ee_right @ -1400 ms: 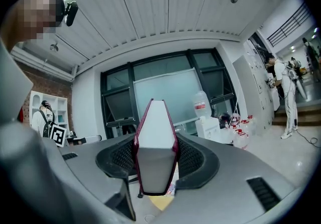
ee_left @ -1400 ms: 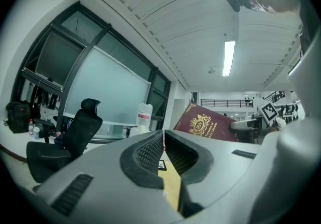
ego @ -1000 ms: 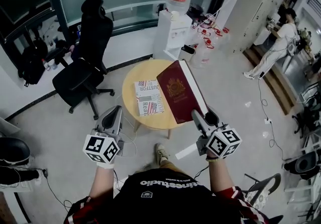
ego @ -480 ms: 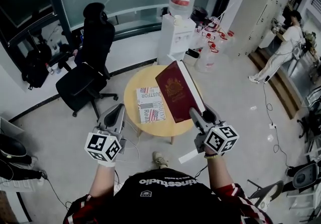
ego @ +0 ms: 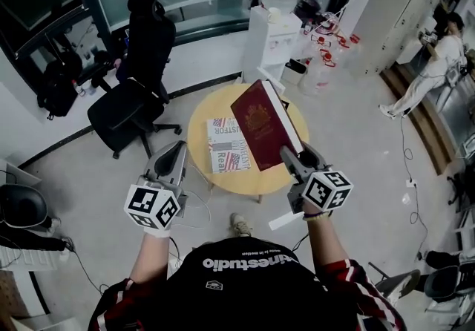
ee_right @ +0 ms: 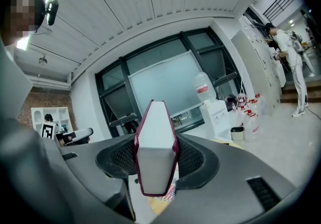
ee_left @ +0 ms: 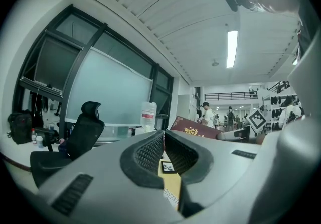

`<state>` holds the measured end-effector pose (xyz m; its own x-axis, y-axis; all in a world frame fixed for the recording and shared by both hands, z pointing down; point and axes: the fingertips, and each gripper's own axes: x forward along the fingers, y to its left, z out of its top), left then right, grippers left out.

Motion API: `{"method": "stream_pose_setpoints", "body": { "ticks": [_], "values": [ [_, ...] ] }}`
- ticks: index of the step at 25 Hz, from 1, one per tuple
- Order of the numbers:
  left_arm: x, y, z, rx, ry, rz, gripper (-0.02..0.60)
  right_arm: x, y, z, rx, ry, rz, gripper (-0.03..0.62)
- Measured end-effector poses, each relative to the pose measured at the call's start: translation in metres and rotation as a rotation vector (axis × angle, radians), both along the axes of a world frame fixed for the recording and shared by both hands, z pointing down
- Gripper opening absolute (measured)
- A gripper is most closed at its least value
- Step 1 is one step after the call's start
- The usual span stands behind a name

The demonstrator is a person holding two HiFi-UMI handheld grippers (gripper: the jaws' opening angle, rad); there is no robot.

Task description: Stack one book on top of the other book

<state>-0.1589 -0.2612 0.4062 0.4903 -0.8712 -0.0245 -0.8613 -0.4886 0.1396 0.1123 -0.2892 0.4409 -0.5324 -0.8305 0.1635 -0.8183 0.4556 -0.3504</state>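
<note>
Books number 2 here, both at the round wooden counter in the middle of the head view. A black office chair stands at the upper left of the frame, apart from the counter. A white water dispenser with a bottle on top stands at the upper middle. A person in white stands at the far upper right.

The maroon book is the larger of the 2. It is held tilted over the right half of the counter, its near corner in the right tool. In the right gripper view the jaws stand wide and press on both covers, with the white page edge facing the camera. Whether the far end touches the counter I cannot tell.

The flat book, white with flag print, lies on the counter to the left of the maroon book. The maroon book's lower left edge overlaps it in the head view.

The left tool hangs at the counter's lower left edge. Its jaws are drawn together at the tips, with nothing between them.
</note>
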Motion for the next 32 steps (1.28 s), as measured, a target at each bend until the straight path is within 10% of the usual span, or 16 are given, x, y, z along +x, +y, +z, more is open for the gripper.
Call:
{"method": "stream_pose_setpoints", "body": {
  "ticks": [32],
  "values": [
    [-0.012,0.000,0.038,-0.100,-0.007,-0.079,0.023,-0.044,-0.072,0.133,-0.235,-0.016,0.037,0.242]
  ]
}}
